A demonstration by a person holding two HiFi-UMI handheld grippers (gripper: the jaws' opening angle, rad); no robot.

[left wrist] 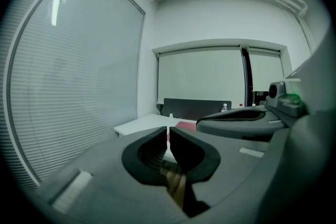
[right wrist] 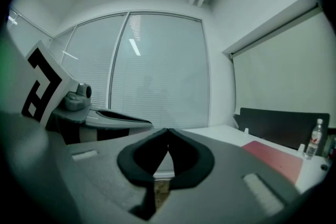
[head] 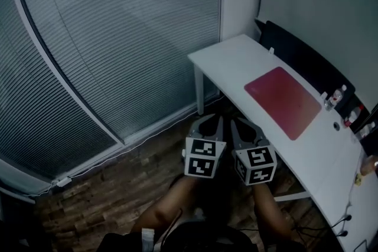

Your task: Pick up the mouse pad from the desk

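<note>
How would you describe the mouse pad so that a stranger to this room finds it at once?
Find the long white desk beside the window blinds. On it, before the dark back panel, lies the mouse pad. It alone is flat, rectangular and red; the small bottles near it stand upright.
</note>
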